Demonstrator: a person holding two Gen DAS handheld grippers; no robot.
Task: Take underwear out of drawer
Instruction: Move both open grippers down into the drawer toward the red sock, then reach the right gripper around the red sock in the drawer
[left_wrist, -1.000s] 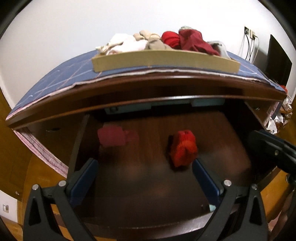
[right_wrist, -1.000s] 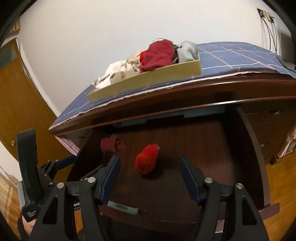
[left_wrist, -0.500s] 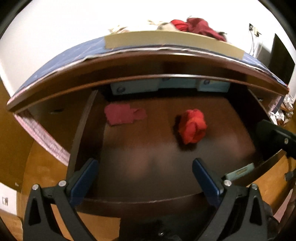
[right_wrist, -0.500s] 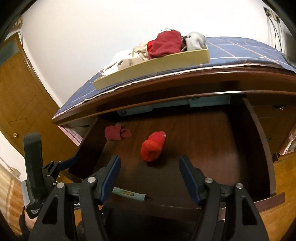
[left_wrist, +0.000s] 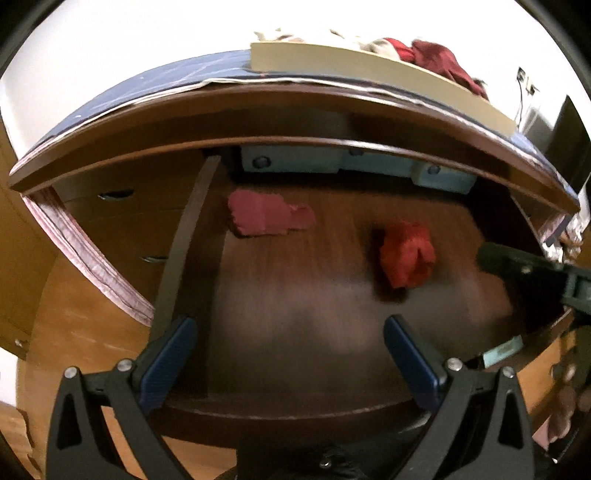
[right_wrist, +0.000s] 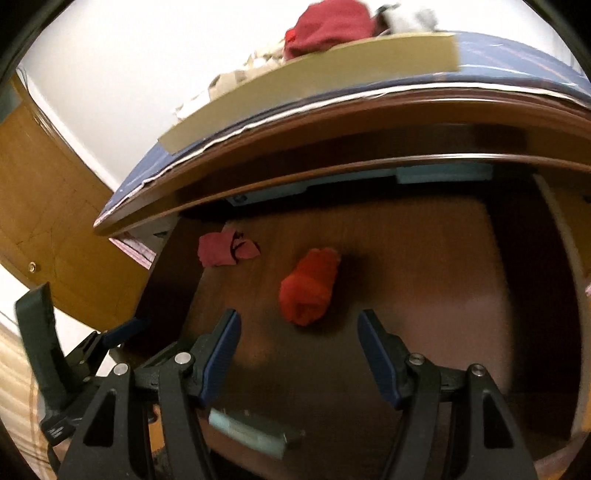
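The dark wooden drawer (left_wrist: 192, 221) stands pulled out. On its floor lie a flat dark-pink piece of underwear (left_wrist: 266, 218) at the back left and a rolled bright-red piece (left_wrist: 406, 256) toward the right. In the right wrist view the same pink piece (right_wrist: 225, 248) and red roll (right_wrist: 310, 290) show. My left gripper (left_wrist: 290, 345) is open and empty above the drawer's front. My right gripper (right_wrist: 299, 341) is open and empty, just short of the red roll.
The dresser top carries a blue checked cloth (left_wrist: 155, 85) and a beige tray (right_wrist: 295, 81) piled with clothes. A pale label strip (right_wrist: 247, 430) sits on the drawer's front edge. A wooden door (right_wrist: 40, 206) stands to the left.
Both grippers have dropped lower and closer to the drawer. The red roll is now nearer my right gripper's fingers. Both stay open.
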